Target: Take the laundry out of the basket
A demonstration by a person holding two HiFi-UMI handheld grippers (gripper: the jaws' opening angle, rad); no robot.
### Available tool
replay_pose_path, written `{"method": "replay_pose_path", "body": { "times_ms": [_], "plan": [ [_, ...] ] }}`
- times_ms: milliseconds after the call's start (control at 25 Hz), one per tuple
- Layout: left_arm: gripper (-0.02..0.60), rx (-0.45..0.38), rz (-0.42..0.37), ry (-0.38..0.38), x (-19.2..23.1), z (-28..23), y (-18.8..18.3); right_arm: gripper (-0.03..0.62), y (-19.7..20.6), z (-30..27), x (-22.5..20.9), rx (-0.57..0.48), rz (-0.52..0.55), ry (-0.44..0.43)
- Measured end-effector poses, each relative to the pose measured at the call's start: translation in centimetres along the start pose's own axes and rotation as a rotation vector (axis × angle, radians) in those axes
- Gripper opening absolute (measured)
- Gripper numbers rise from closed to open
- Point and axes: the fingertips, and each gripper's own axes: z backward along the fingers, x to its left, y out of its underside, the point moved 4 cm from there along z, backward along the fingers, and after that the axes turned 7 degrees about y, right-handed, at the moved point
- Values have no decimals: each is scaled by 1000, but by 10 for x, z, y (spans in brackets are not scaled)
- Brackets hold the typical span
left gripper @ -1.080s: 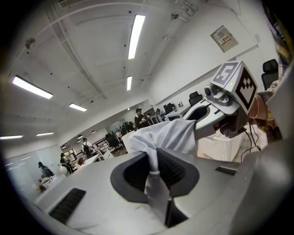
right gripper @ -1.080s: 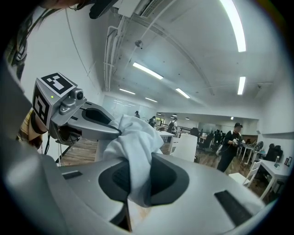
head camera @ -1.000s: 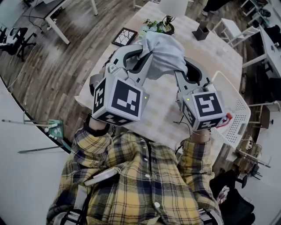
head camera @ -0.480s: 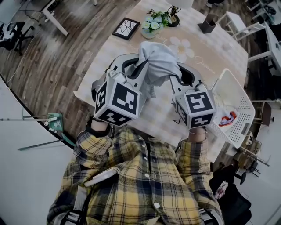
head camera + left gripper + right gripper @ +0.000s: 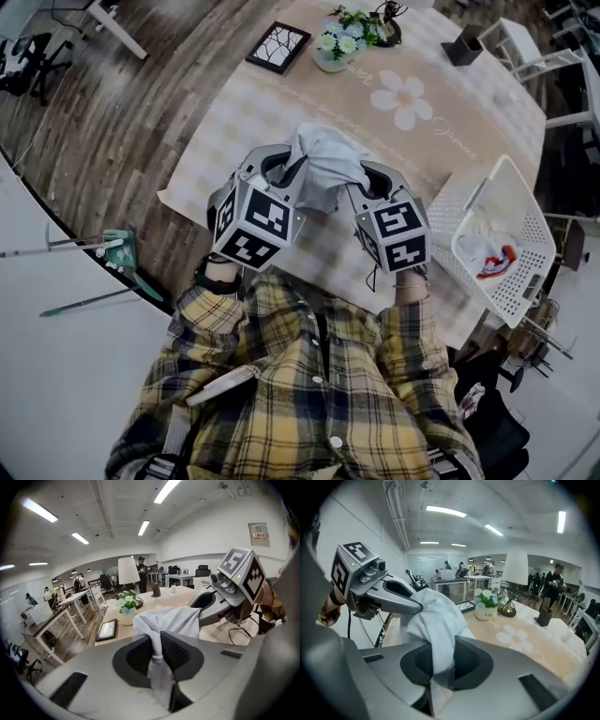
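Overhead, in the head view, the left gripper and right gripper hold one pale grey garment above the table, clear of the white laundry basket, where more clothes remain. Left gripper view: nearly closed jaws pinch its bunched edge. Right gripper view: jaws likewise clamp a fold.
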Motion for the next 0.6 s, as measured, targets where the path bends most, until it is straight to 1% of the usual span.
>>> {"method": "replay_pose_path", "body": {
  "times_ms": [80,240,440,600],
  "plan": [
    [78,28,29,16,0,-8,18,72,15,-14,7,43,-1,-20],
    [81,81,80,57,-2,-22,50,74,41,-36,20,112,-41,-73],
    [81,119,145,97,-8,-36,83,81,62,-55,33,156,-82,-134],
    [81,125,197,126,-15,-45,99,87,77,-64,40,170,-128,-172]
  ]
}}
